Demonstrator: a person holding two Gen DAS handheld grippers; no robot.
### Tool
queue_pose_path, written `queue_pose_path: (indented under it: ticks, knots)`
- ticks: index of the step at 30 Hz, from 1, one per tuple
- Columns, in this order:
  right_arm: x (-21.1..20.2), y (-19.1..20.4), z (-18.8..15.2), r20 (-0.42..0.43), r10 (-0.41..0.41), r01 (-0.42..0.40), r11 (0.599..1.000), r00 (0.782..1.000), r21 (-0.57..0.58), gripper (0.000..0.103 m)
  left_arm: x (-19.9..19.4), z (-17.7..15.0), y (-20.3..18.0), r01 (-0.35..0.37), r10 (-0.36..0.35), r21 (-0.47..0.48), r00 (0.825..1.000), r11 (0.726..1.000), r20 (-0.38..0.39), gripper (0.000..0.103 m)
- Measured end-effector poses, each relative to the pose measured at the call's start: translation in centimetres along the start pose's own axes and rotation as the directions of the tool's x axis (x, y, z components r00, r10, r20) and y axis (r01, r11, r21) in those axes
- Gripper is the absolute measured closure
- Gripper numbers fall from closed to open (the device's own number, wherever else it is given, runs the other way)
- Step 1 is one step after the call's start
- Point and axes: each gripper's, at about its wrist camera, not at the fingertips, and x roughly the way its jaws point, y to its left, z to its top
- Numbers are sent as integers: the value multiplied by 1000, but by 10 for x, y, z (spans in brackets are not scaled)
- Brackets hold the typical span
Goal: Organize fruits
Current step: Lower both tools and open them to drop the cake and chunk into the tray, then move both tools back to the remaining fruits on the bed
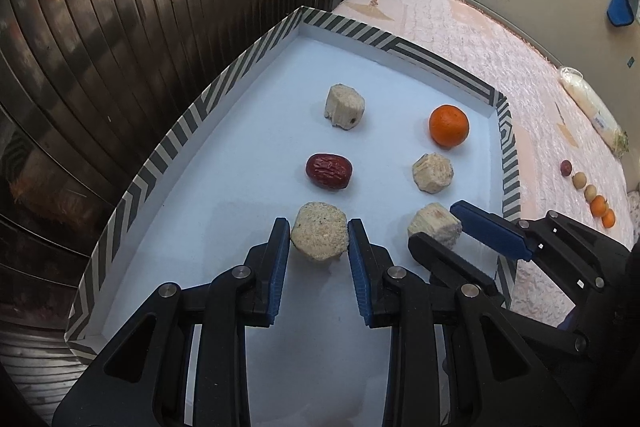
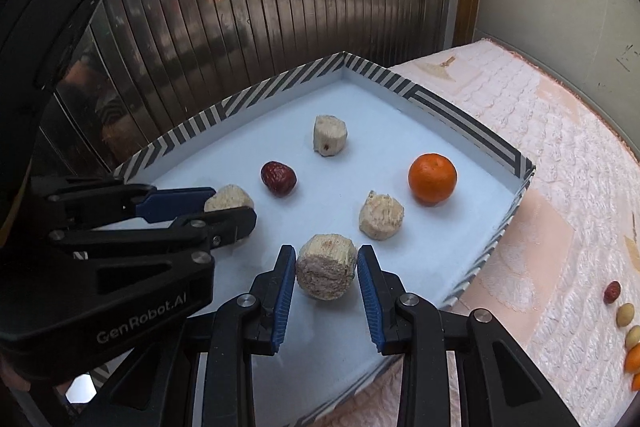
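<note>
Striped tray (image 1: 224,83) holding orange (image 1: 449,125), red date (image 1: 329,171), pale chunks, left gripper (image 1: 319,227) and right gripper (image 2: 326,253) fingers each gripping a chunk, fruit row (image 1: 588,193) on bed.

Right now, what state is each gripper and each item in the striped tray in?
Left gripper: shut on a beige speckled chunk.
Right gripper: shut on a beige fibrous chunk.
Wrinkled red date: lying loose, untouched.
Round orange tangerine: resting free, near the tray's right wall.
Two other beige chunks: resting free.
Striped-rim white tray: on the pink quilted cover.
</note>
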Motion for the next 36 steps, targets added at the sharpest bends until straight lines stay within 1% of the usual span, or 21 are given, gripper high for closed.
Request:
queue_pose_path:
  ticks: [1, 4, 6, 8, 9, 14, 19, 22, 28, 36]
  knots:
    - [1, -1, 0, 1, 8, -8, 1000, 1000, 8, 72, 1, 1, 0, -2, 2, -3, 1000, 1000, -3, 74]
    - [9, -6, 0, -10, 32, -32, 999, 999, 34, 71, 4, 1, 1, -13, 13, -10, 1000, 1000, -12, 68]
    - [8, -7, -1, 8, 36, -37, 999, 999, 39, 71, 4, 1, 1, -8, 8, -21, 1000, 1000, -11, 57]
    - [5, -8, -2, 18, 41, -42, 998, 999, 49, 71, 2, 2, 2, -3, 3, -30, 1000, 1000, -3, 50]
    - [2, -8, -3, 23, 41, -42, 998, 999, 54, 71, 1, 3, 2, -4, 4, -32, 1000, 999, 3, 48]
    - [-19, -16, -10, 80, 28, -35, 995, 996, 90, 70, -8, 3, -6, -30, 31, -20, 998, 999, 47, 48]
    - [-42, -30, -20, 112, -8, -6, 992, 994, 124, 66, -17, 1, -24, -40, 39, 10, 995, 999, 95, 48]
    - [-55, -39, -27, 127, -31, 12, 990, 991, 143, 65, -20, 2, -37, -29, 25, 34, 993, 999, 112, 48]
    - [-79, -61, -42, 134, -83, 57, 980, 987, 190, 65, -25, 1, -75, 3, -16, 101, 992, 995, 129, 48]
    - [-103, -90, -64, 132, -148, 114, 966, 980, 232, 65, -25, -4, -124, 47, -70, 185, 990, 982, 122, 48]
